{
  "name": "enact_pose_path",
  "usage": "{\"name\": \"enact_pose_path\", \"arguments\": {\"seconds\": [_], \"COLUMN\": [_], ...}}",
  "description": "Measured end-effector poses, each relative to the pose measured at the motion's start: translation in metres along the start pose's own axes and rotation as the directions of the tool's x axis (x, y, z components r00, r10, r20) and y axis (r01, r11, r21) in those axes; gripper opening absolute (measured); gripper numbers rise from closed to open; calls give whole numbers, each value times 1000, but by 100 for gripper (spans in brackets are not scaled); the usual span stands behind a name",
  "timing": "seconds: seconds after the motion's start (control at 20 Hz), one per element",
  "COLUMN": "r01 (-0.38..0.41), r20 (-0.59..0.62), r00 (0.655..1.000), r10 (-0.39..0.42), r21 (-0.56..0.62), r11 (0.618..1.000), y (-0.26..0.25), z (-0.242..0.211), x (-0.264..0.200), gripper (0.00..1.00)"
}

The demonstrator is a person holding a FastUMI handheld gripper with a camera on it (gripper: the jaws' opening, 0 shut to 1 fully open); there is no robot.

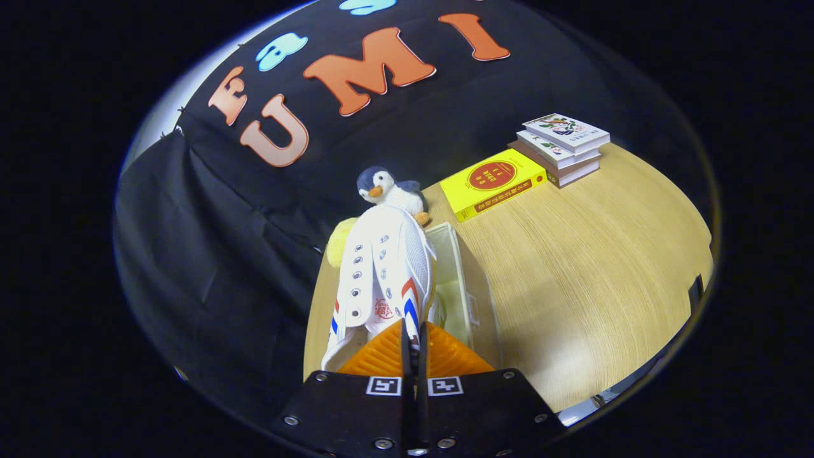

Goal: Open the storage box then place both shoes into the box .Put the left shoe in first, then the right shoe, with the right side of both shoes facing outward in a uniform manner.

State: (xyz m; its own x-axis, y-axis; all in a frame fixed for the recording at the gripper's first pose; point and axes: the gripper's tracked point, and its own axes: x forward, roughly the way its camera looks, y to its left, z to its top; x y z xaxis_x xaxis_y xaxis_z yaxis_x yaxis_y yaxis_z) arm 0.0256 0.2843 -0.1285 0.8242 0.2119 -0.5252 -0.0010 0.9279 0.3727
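Observation:
My gripper (413,340) is shut on a white shoe (381,273), its orange fingers (381,356) pinching the shoe's heel-side collar edge. The shoe has red and blue side stripes and empty eyelets, and its toe points away toward the plush penguin. It hangs lifted over the table. Just right of it and below sits the clear storage box (455,280), its lid open, with pale contents I cannot make out through the walls.
A plush penguin (389,189) sits beyond the shoe's toe, with a yellow round object (338,242) to its left. A yellow book (495,182) and a stack of books (563,147) lie farther right on the wooden table (572,267).

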Motion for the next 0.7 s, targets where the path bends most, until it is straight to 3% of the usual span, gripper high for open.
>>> {"name": "enact_pose_path", "arguments": {"seconds": [0.45,0.65,0.7], "r01": [246,258,243], "r20": [-15,-37,-31], "r00": [968,963,967], "r10": [-251,-269,-253], "r21": [-137,-175,-177], "r11": [959,950,954], "y": [-29,-23,-16], "z": [-32,-40,-40], "x": [40,48,48], "gripper": [1,4,13]}}
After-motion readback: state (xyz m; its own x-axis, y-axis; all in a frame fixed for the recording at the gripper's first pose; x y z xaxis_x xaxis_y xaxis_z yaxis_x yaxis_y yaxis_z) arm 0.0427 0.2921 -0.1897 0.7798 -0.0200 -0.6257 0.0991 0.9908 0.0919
